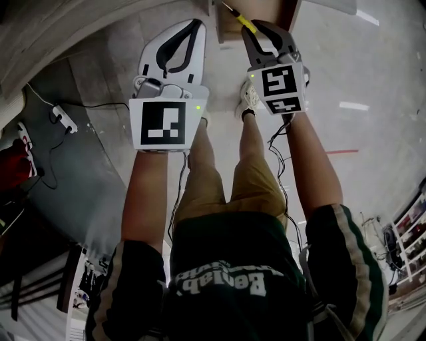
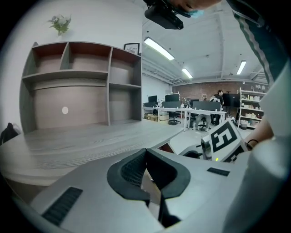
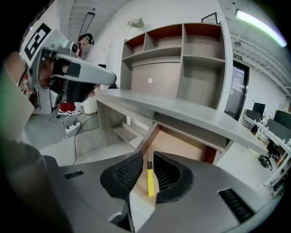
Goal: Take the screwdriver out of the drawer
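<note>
A screwdriver (image 1: 245,21) with a yellow handle lies in the open wooden drawer (image 1: 287,10), shaft pointing away from me. My right gripper (image 1: 261,26) is down over it. In the right gripper view the handle (image 3: 149,179) sits between the black pads of the right gripper (image 3: 147,157). The jaws stand narrowly apart. The handle lies against the right pad, and a strip of drawer floor (image 3: 182,145) shows beside the left pad. My left gripper (image 1: 195,25) hangs left of the drawer, shut on nothing, and its pads (image 2: 145,151) meet at the tips.
The drawer hangs under a grey desktop (image 2: 91,136) that carries a shelf unit (image 2: 72,82). A lower shelf (image 3: 127,132) sits left of the drawer. On the floor lie a power strip (image 1: 63,118) and cables. My legs and shoes stand under the grippers.
</note>
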Tool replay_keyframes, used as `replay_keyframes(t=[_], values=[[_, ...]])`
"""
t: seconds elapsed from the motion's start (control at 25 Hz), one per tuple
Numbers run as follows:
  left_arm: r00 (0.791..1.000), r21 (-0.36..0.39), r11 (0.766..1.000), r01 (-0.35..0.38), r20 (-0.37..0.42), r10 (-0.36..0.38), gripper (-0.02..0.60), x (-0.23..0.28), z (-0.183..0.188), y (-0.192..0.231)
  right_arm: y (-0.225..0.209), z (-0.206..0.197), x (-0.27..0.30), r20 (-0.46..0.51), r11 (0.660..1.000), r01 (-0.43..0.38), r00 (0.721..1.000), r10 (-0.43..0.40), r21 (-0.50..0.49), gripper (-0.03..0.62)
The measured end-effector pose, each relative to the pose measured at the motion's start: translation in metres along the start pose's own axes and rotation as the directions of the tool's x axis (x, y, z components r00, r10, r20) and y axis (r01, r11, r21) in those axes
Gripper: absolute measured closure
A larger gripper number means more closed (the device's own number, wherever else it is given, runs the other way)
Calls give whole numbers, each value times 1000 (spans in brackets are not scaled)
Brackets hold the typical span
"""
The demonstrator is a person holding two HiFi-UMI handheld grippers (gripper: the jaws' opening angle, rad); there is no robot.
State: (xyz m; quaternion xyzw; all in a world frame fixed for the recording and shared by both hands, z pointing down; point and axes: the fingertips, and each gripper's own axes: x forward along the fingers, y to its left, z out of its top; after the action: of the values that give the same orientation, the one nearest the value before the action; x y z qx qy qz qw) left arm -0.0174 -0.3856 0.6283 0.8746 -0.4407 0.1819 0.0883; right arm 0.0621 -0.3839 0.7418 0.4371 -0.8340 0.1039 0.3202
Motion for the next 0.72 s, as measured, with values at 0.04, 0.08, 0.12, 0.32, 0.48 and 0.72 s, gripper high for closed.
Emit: replay_keyframes(t=[0.04,0.08,0.12,0.32,0.48,0.72], values=[[1000,-4,1000,-1,3,1,564,2,-3,1,1,-7,8,-11,1000,3,1000,-3,-21,512],[1000,-7,1000,-3,7,3,565,3,-5,2,1,-13,14,-25,999,6,1000,-7,-41,474],[1000,-10,1000,-4,11,4,564,3,-6,3,2,-17,19,-41,998,8,999,-10,-56,470],[1000,-19,1000,-15,3,15,564,5,-18,15,5,-33,47,-109,999,4,994,-8,-45,470],[1000,-23,999,-22,0,22,564,3,-24,15,4,-45,57,-145,998,6,989,-14,-56,470],[999,-42,999,-31,-7,31,564,5,-24,26,1,-57,74,-222,995,5,975,-27,-101,470]])
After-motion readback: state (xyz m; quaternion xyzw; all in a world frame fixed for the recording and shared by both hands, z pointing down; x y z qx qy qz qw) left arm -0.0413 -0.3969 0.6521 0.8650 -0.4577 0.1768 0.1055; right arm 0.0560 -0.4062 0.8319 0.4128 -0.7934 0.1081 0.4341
